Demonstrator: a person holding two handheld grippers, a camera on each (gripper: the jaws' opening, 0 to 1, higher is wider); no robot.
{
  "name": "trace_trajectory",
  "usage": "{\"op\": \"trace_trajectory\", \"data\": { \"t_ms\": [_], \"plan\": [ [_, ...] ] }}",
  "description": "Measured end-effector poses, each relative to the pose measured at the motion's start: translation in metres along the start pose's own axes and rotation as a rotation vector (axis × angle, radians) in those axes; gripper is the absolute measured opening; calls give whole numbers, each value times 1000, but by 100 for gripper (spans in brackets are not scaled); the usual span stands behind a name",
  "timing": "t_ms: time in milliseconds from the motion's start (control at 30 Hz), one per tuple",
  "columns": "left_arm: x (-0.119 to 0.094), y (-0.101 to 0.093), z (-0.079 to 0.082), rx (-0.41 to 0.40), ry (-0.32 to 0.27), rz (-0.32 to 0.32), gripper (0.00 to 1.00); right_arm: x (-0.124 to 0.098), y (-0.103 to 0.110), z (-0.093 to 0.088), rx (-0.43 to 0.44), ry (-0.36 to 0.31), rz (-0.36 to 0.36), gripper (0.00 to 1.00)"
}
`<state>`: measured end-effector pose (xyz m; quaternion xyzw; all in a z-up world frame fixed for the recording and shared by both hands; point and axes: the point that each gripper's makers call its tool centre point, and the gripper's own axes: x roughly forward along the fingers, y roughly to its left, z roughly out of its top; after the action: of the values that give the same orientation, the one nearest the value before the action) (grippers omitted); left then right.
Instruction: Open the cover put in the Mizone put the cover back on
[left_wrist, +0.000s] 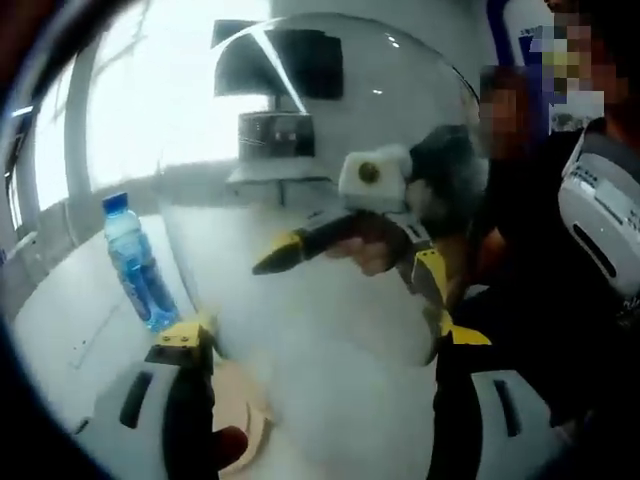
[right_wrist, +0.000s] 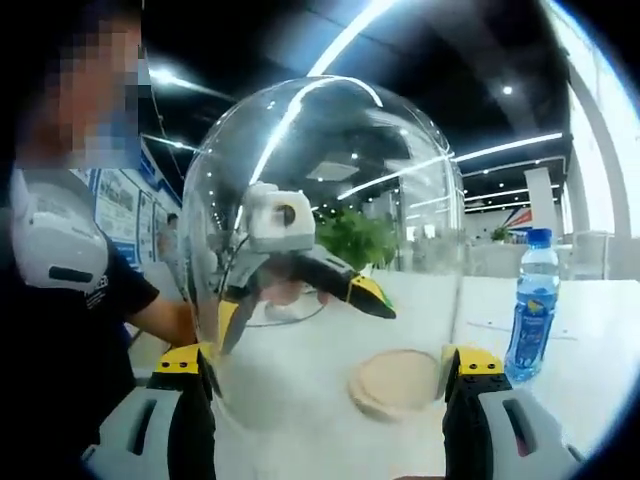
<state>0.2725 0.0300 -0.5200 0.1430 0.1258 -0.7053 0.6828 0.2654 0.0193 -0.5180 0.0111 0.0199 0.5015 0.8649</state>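
Note:
A clear glass dome cover (left_wrist: 330, 150) (right_wrist: 330, 170) is held up between my two grippers, off its round wooden base (right_wrist: 400, 380) (left_wrist: 247, 432). My left gripper (left_wrist: 322, 335) has its jaws wide apart, pressed on the dome's two sides. From the opposite side, my right gripper (right_wrist: 327, 360) clasps the dome the same way. Each gripper shows through the glass in the other's view: the right gripper (left_wrist: 350, 285) and the left gripper (right_wrist: 300, 312). A blue Mizone bottle (left_wrist: 135, 265) (right_wrist: 530, 305) stands upright on the white table (right_wrist: 580, 390), apart from the base.
A person in a dark shirt (left_wrist: 560, 250) (right_wrist: 60, 300) stands close behind the dome, hands on the grippers. A green plant (right_wrist: 355, 240) sits beyond the table. The table's edge (left_wrist: 40, 300) runs along bright windows.

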Motion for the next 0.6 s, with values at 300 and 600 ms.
{"op": "trace_trajectory", "data": {
  "t_ms": [300,600],
  "plan": [
    [1,-6,-8,19,57,13,80,-2,5,-8,4,21,7,90],
    [2,-12,-13,20,91,20,80,-4,10,-13,10,20,17,90]
  ]
}}
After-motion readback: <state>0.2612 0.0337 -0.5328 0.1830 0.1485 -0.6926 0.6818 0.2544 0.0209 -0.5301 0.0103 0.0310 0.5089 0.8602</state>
